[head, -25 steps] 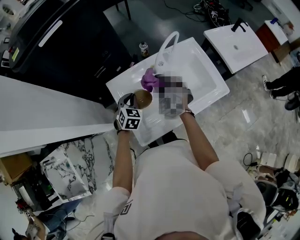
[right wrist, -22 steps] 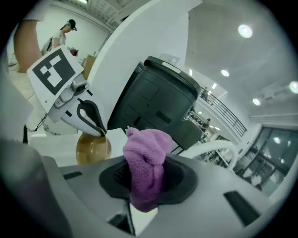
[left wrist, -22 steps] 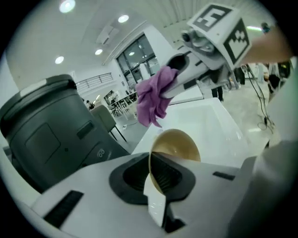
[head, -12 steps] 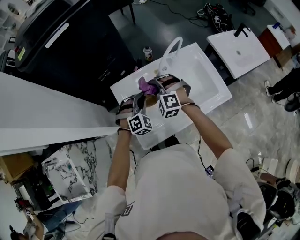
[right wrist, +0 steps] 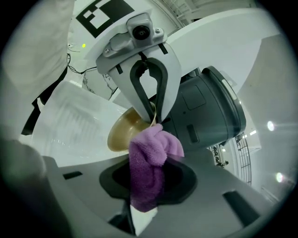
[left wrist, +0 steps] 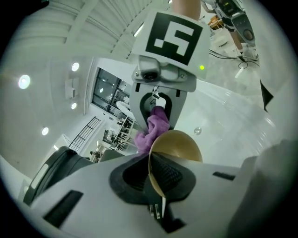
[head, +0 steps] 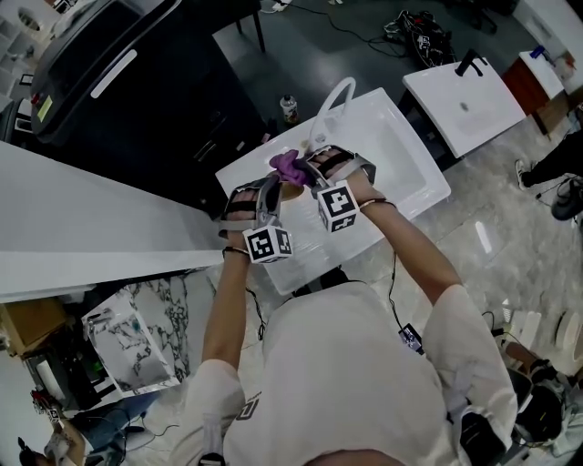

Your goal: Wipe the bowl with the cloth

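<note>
Above sink [head: 410, 155]: left gripper [left wrist: 156, 183] jaws clamp bowl [left wrist: 179, 144]; right gripper [right wrist: 145, 186] jaws pinch cloth [right wrist: 149, 160] (purple).

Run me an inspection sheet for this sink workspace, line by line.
Surface: white sink, white faucet at its back.
Job's things: golden bowl held on edge above the sink; purple cloth bunched at its rim.
Clutter: small bottle beyond the sink's far edge.
Grippers: left gripper shut on the bowl's rim; right gripper shut on the cloth.
Cables: tangle on the floor beyond; one cable along the person's right side.
Surroundings: second sink, dark cabinet, white counter.
</note>
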Motion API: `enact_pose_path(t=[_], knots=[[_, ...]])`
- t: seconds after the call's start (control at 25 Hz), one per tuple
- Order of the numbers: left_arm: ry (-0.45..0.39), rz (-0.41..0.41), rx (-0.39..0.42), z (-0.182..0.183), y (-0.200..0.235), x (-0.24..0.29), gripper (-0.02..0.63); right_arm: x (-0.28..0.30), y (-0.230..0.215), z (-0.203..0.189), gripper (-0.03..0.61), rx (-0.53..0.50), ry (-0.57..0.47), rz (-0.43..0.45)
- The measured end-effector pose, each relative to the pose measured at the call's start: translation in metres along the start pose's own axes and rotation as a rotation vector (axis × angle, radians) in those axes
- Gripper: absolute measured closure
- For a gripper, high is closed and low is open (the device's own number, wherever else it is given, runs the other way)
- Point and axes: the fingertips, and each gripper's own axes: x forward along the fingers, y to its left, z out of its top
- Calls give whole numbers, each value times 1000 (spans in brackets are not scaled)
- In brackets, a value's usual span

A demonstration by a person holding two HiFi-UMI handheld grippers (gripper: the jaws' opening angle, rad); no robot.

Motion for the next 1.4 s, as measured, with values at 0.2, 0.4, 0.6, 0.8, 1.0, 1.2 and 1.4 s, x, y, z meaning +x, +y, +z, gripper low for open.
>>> enact_pose_path(t=[0.2, 0.4, 0.6, 0.8, 1.0, 1.2, 1.4], knots=[[-40, 49, -131, -4, 16, -10, 594, -5, 5, -7, 489, 24, 8, 1], [-119, 72, -498, -18, 35, -22, 586, -11, 4, -1, 489, 47, -22, -56], [-158, 46, -846, -40, 36, -27, 588, -15, 1, 6, 489, 71, -47, -81], [-193, -30, -1327, -66, 23, -14, 588, -17, -2, 6, 489, 194, -85, -85], [-228, -75, -1795, -87, 4, -7, 594, -24, 0, 12, 489, 315, -127, -84], [-255, -95, -2077, -94, -13, -3, 597, -28, 15, 25, 489, 375, -146, -75], [-315, -134, -2254, -87, -19, 0, 597, -27, 40, 38, 489, 451, -180, -23]])
